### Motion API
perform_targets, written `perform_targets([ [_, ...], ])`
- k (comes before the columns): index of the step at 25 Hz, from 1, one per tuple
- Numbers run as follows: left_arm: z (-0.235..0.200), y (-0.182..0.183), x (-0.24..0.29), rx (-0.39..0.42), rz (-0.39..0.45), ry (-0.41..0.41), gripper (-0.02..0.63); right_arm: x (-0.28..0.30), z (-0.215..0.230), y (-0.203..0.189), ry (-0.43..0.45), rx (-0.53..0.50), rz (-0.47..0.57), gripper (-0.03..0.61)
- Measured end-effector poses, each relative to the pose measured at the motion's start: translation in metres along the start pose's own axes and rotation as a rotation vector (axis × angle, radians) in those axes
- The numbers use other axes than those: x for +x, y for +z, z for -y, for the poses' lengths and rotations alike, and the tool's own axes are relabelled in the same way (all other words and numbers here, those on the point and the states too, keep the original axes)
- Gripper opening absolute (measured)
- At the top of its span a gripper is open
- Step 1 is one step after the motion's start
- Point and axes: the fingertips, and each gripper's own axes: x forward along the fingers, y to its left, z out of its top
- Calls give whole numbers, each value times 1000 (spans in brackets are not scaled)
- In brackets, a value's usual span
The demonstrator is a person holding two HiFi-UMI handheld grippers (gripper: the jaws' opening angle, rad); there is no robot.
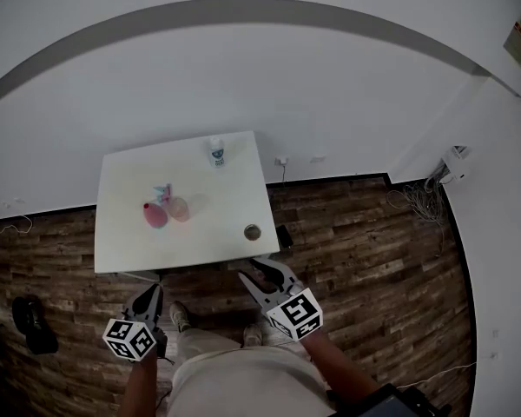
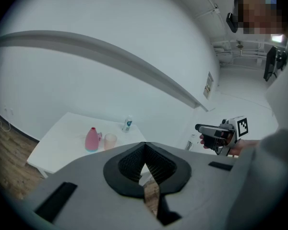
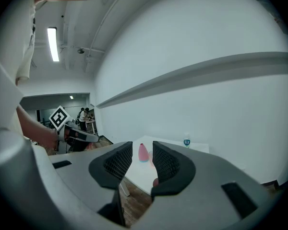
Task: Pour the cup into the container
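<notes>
**Cup on the table, both tongs empty**

You stand at the near edge of the white table, well short of the work. Left of its middle, the pink container stands upright, with the pale translucent cup just beside it on its right. Your left gripper is clenched on nothing. Your right gripper has its jaws a little apart, with nothing between them. The cup looks thin-walled and light, and likely to flex or skid under a hard squeeze. Take it across the mid wall, below the rim, from the side away from the container. Only the head view shows a small round thing near the table's front right corner. Only the left gripper view shows the container's narrow top side-on, a small target for pouring
</notes>
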Motion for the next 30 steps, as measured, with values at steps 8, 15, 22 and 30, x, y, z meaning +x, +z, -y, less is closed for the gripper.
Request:
perform_targets([
  [8, 68, -32, -8, 3, -25, 16, 9, -63, 10, 8, 47, 0, 37, 137],
  [15, 89, -49, -19, 12, -54, 23, 9, -87, 5, -2, 71, 30, 36, 137],
  [22, 96, -55, -32, 22, -62, 21, 9, -109, -2, -5, 80, 52, 37, 83],
  [30, 84, -66, -69, 6, -28, 22, 9, -115, -20, -5, -7, 11, 46, 83],
])
